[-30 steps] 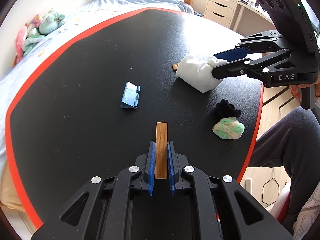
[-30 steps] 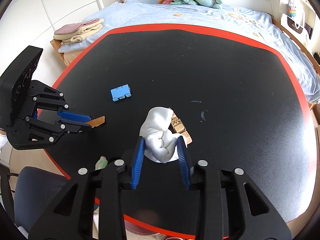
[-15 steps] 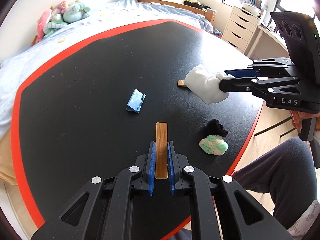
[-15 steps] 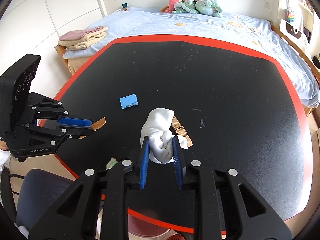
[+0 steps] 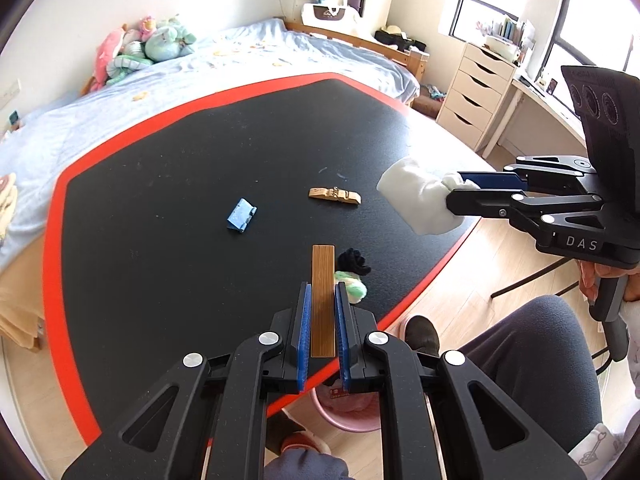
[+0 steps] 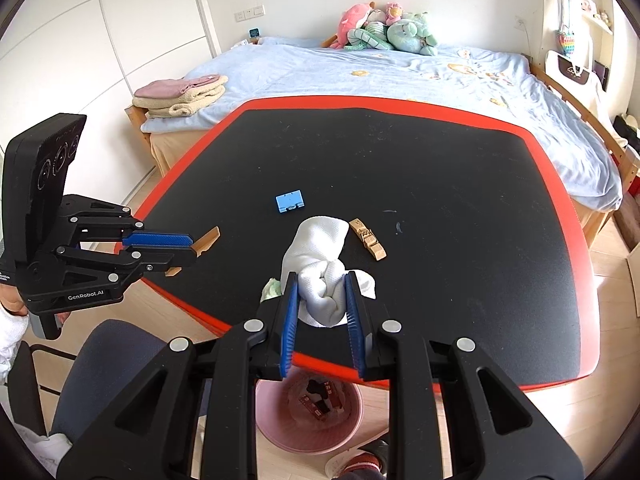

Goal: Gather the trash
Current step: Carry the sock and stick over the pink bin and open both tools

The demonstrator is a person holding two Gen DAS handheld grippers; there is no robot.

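Left tongs point(image 5: 322, 320) clamped on a flat wooden strip point(image 5: 323, 300), raised above the near red edge of the tabletop point(image 5: 160, 184). Right tongs point(image 6: 322, 300) clamped on a white cloth wad point(image 6: 320, 276), also lifted clear of the tabletop, near its front edge.

On the black surface, well apart from each other: a blue piece point(image 5: 241, 216), a wooden clothespin point(image 5: 335, 197), and close to the near edge a black lump point(image 5: 354, 261) touching a green-white wad point(image 5: 352, 286). Wide bare room across the far half of the tabletop, up to the red rim by the bed point(image 6: 400, 76).

Below the near edge, on the floor, a pink bin point(image 6: 308, 416) with some scraps inside; partly covered by both tongs and by the tabletop rim, so contents hard to make out. Green-white wad mostly hidden behind the left finger in the right view. Lower end of the strip hidden between the blue pads point(image 5: 304, 336). A person's knee point(image 5: 528, 344) and a shoe point(image 5: 420, 330) beside the bin, cut off by the tongs frame.
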